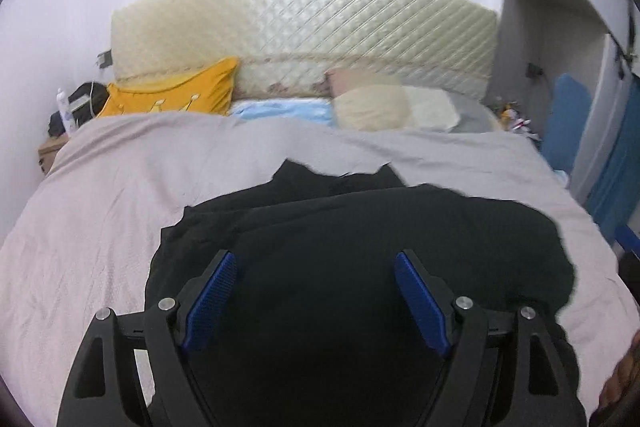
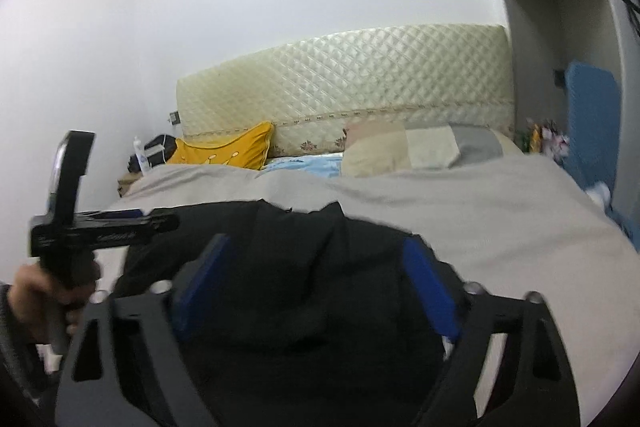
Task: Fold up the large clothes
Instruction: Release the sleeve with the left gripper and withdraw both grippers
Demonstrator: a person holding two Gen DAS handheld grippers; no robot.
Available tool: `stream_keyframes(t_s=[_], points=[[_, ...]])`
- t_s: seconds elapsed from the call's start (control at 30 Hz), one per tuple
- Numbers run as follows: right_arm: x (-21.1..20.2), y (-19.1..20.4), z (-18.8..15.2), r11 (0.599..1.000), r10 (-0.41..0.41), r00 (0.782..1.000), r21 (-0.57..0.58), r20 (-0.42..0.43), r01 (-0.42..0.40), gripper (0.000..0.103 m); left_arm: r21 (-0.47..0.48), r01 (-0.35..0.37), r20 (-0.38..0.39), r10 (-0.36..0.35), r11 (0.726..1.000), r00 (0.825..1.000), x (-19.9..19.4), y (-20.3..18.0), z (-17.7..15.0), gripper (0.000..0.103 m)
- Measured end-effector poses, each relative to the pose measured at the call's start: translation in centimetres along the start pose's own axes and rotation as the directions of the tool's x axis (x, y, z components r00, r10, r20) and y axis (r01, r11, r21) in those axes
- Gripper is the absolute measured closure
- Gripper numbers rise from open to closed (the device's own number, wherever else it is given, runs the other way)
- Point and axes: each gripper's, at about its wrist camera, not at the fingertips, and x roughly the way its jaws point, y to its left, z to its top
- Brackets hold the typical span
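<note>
The left gripper [image 1: 316, 259] has its blue-padded fingers [image 1: 210, 301] spread wide, gripping nothing. The right gripper [image 2: 316, 247] is equally wide apart. The person's left hand [image 2: 44, 297] clasps a handle.

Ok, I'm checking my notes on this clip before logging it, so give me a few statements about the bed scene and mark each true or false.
1. The black garment lies on the bed cover. True.
2. The left gripper is shut on the garment. False: its jaws stand open.
3. The right gripper is open. True.
4. The yellow pillow lies on the garment. False: it sits by the headboard.
</note>
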Motion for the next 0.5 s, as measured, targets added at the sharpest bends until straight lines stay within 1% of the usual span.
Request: stream_keyframes(t_s=[0.03,0.07,0.1,0.13,0.2,0.27,0.3,0.37,0.5], points=[[2.2,-0.1,0.0,1.000,0.022,1.000,-0.009,-0.014,-0.022,0.019,-0.002,0.000,-0.028,0.000,1.000,1.000,1.3,0.1,-0.1,0.022],[4.2,-0.3,-0.3,0.999,0.047,0.998,-0.007,-0.037,-0.048,0.019,0.017,0.006,-0.054,-0.005,1.000,0.999,2.6,0.3,-0.4,0.021],[6.0,-0.6,-0.7,0.998,0.059,0.996,-0.007,-0.062,-0.060,0.019,0.037,-0.003,-0.052,0.005,0.999,0.999,3.2,0.2,-1.0,0.021],[7.5,-0.8,-1.2,0.999,0.045,0.996,-0.021,-0.083,-0.047,0.019,0.062,-0.015,-0.042,0.017,0.998,0.999,3.7,0.1,-1.2,0.021],[9.9,-1.1,-2.2,0.999,-0.001,0.993,-0.040,-0.114,-0.004,0.019,0.077,-0.012,-0.036,0.015,0.997,0.999,4.9,0.3,-1.5,0.018],[12.2,-1.9,-3.5,1.000,-0.018,0.990,-0.010,-0.139,0.017,0.018,0.071,0.005,-0.051,-0.002,0.997,0.999,6.3,0.5,-1.6,0.017],[12.8,-2.0,-4.1,1.000,-0.029,0.990,-0.002,-0.138,0.029,0.017,0.069,0.010,-0.061,-0.005,0.998,0.998,6.9,0.5,-1.6,0.017],[13.1,-2.1,-5.3,0.999,-0.043,0.993,-0.005,-0.109,0.042,0.017,0.058,0.026,-0.062,-0.022,0.998,0.998,7.9,0.7,-1.6,0.014],[14.6,-2.1,-6.2,0.998,-0.065,0.991,-0.017,-0.117,0.063,0.017,0.046,0.028,-0.045,-0.025,0.999,0.999,9.5,0.9,-2.2,0.012]])
